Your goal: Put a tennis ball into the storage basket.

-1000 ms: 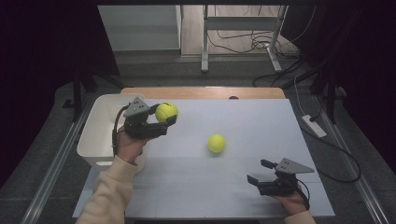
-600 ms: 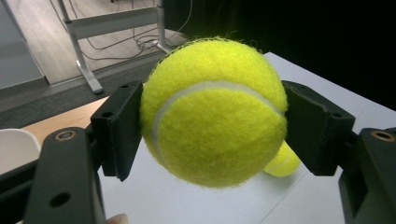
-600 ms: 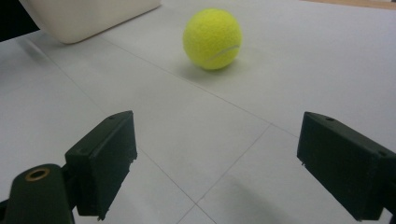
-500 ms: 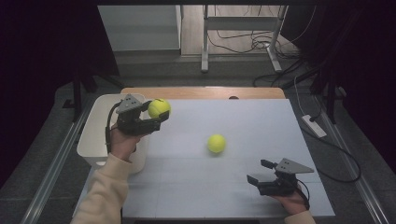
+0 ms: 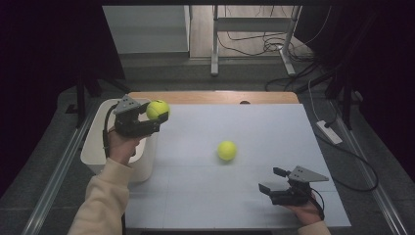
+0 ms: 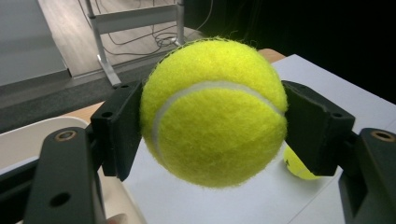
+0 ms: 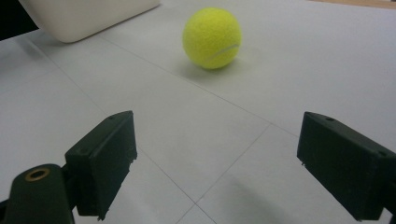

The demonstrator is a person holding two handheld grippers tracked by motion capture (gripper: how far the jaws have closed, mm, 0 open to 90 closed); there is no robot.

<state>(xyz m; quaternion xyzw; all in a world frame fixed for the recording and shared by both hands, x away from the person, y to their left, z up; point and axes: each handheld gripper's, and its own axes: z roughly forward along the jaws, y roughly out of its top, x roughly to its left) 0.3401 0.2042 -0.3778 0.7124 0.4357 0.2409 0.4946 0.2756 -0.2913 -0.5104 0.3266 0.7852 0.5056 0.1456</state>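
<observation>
Dark surroundings enclose a white tabletop point(image 5: 244, 196) with a wooden strip along its far edge; metal frame legs and loose cables stand on the floor beyond it.

At the left edge sits a white bin point(image 5: 98, 156), open at the top; the left hand-held gripper point(image 5: 157, 117) is raised over the bin's right wall, jaws clamped on a tennis ball point(image 5: 157, 109); a cream sleeve point(image 5: 100, 205) runs up to it from the bottom of the high view. The left gripper view gives the grip in detail: both black pads press the held ball point(image 6: 214, 112) from either side, and its white seam curves across the upper front; a ball has no long axis to report, and the seam arc runs roughly from pad to pad. That view also catches the bin rim point(image 6: 28, 135) at lower left.

Mid-tabletop lies a second tennis ball point(image 5: 227, 150), alone, nothing touching it; the left gripper view shows a sliver of it point(image 6: 299, 168) behind the right jaw.

At the lower right, the right hand-held gripper point(image 5: 274, 180) rests low on the tabletop, jaws apart and empty; the right gripper view looks between them at the second ball point(image 7: 212, 37), well ahead, path unobstructed, with a bin corner point(image 7: 88, 16) at upper left.
</observation>
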